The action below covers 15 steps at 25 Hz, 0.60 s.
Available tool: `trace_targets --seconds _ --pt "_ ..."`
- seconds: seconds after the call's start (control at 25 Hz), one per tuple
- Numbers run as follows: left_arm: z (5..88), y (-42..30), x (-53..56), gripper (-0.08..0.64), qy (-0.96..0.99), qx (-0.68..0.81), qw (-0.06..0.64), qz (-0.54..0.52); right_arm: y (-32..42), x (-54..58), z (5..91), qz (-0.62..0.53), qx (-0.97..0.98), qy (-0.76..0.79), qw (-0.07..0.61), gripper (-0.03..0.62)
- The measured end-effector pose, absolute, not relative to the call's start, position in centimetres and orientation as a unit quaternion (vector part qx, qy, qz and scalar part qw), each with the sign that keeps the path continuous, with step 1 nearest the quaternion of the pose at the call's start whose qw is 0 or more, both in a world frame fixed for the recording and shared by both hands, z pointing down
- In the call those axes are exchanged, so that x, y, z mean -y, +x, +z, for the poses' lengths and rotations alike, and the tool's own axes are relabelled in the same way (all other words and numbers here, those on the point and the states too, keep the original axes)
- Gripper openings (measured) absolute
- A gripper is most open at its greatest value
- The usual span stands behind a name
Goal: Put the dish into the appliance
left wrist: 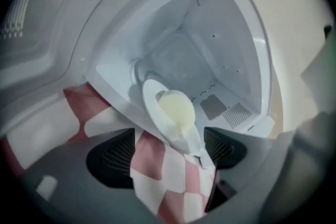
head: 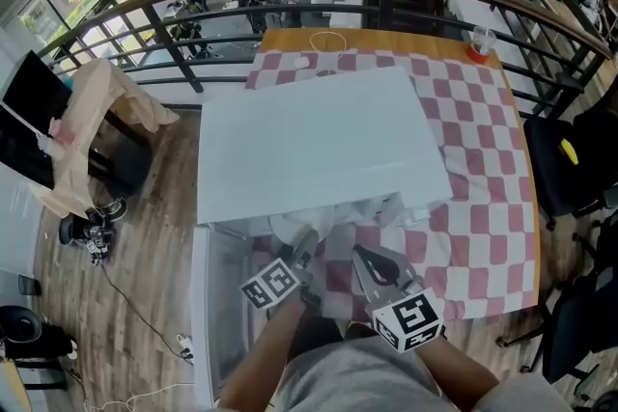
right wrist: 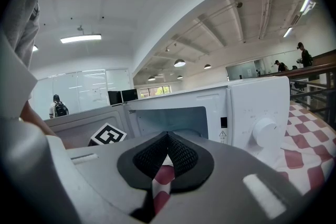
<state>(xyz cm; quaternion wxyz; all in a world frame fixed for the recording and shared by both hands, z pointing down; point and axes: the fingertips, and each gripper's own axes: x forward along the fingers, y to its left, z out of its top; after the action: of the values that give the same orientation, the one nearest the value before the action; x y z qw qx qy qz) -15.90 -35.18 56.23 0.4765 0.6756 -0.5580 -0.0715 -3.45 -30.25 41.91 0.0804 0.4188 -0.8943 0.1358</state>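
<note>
The white microwave (head: 309, 140) stands on a red-and-white checked tablecloth (head: 473, 159), its door (head: 220, 289) swung open to the left. In the left gripper view a white dish (left wrist: 167, 110) holding something pale yellow rests at the front lip of the cavity (left wrist: 184, 55), partly inside. My left gripper (left wrist: 168, 152) is open just in front of it, with the dish's near edge between the pads and neither pad pressing on it. My right gripper (right wrist: 168, 139) is shut on nothing, held in front of the microwave's control panel (right wrist: 262, 123).
The tablecloth hangs over the table's near edge below the cavity. A cup (head: 480, 43) and a white cable loop (head: 328, 41) sit at the table's far end. A black chair (head: 570, 159) stands to the right, and a cloth-draped chair (head: 97, 111) and a railing to the left.
</note>
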Motion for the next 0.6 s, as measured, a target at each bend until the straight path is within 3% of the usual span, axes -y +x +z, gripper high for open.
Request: trace_targets --seconds 0.28,0.6 --pt "56.0 -17.1 32.8 0.423 0.716 0.623 0.289 0.123 -3.9 29.5 42.3 0.138 0.897 0.412 0.081 -0.002" --pt "55.3 -16.2 33.5 0.405 0.713 0.636 0.250 0.155 -3.2 29.4 42.6 0.142 0.895 0.417 0.074 -0.002"
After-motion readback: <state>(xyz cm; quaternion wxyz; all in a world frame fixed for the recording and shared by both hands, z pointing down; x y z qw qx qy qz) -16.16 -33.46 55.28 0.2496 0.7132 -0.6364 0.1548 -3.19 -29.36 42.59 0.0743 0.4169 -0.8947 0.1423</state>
